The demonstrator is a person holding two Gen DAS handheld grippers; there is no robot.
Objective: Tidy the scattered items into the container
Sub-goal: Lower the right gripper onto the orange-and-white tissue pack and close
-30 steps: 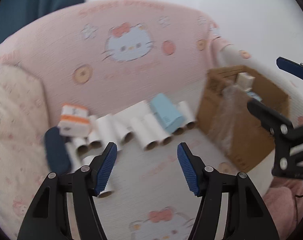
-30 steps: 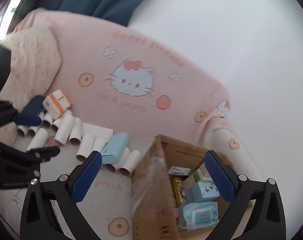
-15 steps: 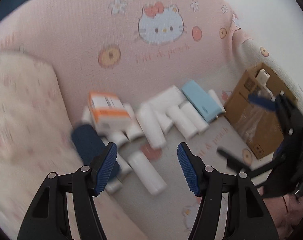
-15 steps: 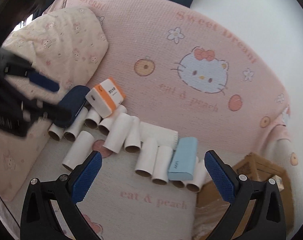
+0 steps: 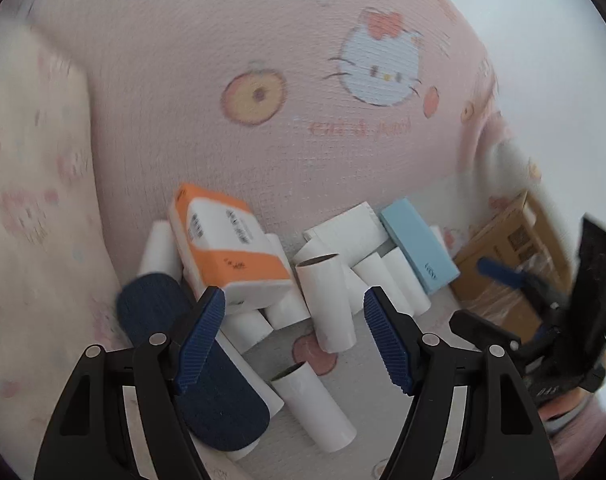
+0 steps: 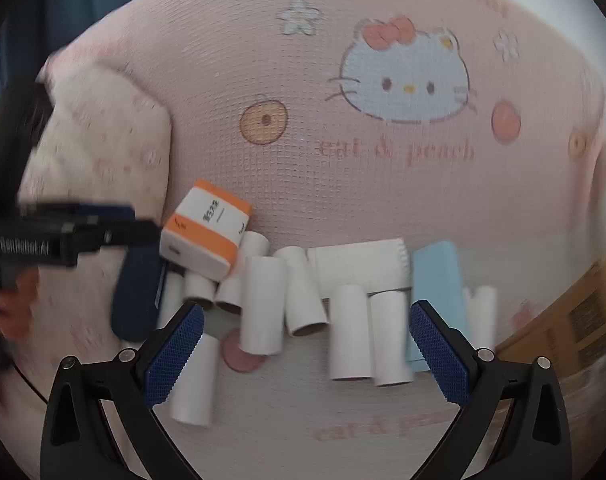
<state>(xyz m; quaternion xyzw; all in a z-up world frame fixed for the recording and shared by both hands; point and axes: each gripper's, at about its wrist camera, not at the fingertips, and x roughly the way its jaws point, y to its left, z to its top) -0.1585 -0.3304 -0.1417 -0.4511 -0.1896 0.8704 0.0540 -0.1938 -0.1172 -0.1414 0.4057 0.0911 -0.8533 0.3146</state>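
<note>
The left claw (image 5: 294, 330) is spreading its blue pads, nothing pressed between them; half a second ago it hung farther back, and now it stands close over the heap, the orange-and-white box (image 5: 229, 254) just beyond its left pad and a white cardboard tube (image 5: 328, 301) in the gap ahead. The right claw (image 6: 303, 354) gapes wide and empty; a second ago it looked down into the cardboard box (image 6: 575, 320), and now it faces the row of tubes (image 6: 263, 305) on the pink bed cover (image 6: 383, 208). Both have evidently left the container to fetch the next items, likely the orange box or a tube.

The container shows only as a blurred corner at the right edge, its contents out of sight. The dark blue case (image 5: 155, 312) lies partly behind the left pad, the pale blue box (image 5: 419, 250) rests on the tubes, and motion blur smears the box print.
</note>
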